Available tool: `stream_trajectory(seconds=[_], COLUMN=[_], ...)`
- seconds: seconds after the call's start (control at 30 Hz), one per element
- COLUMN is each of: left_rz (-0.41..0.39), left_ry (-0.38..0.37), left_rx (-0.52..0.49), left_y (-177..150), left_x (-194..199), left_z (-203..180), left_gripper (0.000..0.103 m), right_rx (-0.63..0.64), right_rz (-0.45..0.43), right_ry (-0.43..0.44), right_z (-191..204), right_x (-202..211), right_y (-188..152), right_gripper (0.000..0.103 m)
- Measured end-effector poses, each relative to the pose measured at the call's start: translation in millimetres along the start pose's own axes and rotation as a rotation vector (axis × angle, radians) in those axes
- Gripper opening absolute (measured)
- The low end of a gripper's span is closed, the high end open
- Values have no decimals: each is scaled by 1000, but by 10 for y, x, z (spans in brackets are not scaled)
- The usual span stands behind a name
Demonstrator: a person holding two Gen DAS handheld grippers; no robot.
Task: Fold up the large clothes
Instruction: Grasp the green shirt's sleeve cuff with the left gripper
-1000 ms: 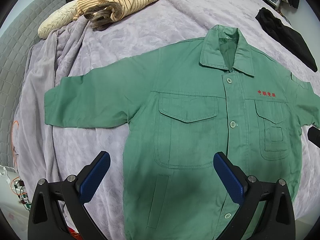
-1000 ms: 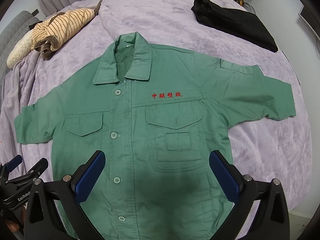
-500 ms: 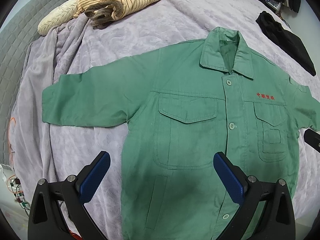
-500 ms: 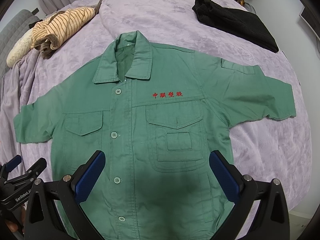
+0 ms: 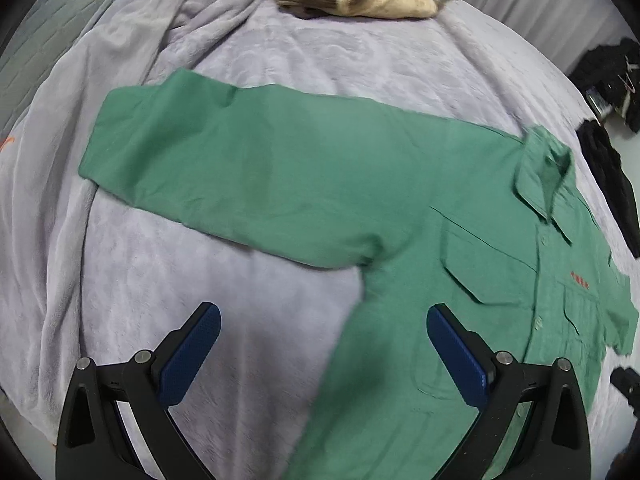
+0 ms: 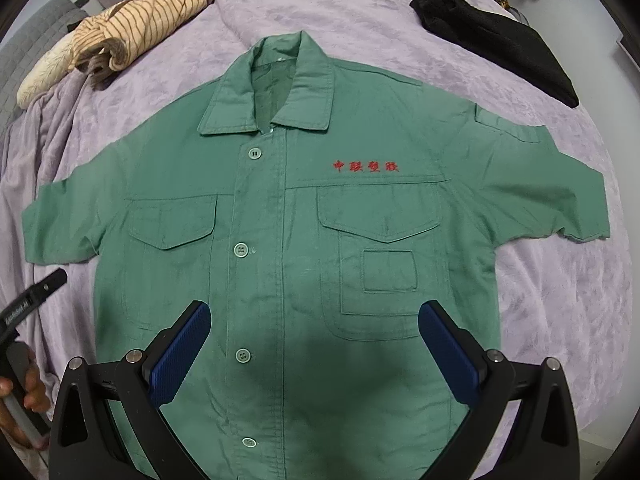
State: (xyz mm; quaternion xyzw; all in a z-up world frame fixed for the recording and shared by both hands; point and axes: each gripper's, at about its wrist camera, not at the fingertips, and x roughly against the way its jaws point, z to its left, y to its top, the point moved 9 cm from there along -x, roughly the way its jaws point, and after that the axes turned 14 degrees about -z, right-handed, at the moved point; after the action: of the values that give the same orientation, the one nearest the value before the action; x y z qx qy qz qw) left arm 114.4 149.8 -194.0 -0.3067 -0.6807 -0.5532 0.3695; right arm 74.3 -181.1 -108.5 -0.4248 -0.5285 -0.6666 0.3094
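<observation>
We find the left hand-held gripper with its jaws spread wide and nothing between them, held above the bed beside the shirt's side seam; its blue pads are clear of the cloth. The right hand-held gripper is likewise spread wide and empty, poised over the lower front of the shirt, near the button placket.

We record the green shirt lying flat and face up on the bed, buttoned, collar pointing away from the right camera. Both short sleeves are spread outward; in the left wrist view one sleeve stretches across the blanket toward the bed's edge. Red embroidered characters sit above a flapped chest pocket, and a second flapped pocket lies on the other side of the placket.

The bed is covered by a lilac blanket, creased toward its edge. Beyond the collar, well apart from the shirt, we note a striped tan garment bundled beside a cream item. A black garment lies near the far corner, apart from the shirt's shoulder. At the left margin of the right wrist view, a hand grips the handle of the other device. The left wrist view is somewhat blurred
</observation>
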Motion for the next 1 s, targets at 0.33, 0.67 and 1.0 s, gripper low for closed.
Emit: stream_trajectory(seconds=[0.33,0.67,1.0], left_rz=[-123,-205,-406], left_ry=[234,51,-293], left_rx=[232,314,-79], left_y=[528,968,1534], left_x=[-719,-748,247], left_z=[1834,2077,-9], left_gripper=[103,3,3], right_rx=[84,122,42], right_rz=[73,62,-29], right_ry=[59,77,94], right_z=[575,917,620], right_x=[-408,-524,-341], right_y=[-347,-357,-239], right_gripper=[103,103,103])
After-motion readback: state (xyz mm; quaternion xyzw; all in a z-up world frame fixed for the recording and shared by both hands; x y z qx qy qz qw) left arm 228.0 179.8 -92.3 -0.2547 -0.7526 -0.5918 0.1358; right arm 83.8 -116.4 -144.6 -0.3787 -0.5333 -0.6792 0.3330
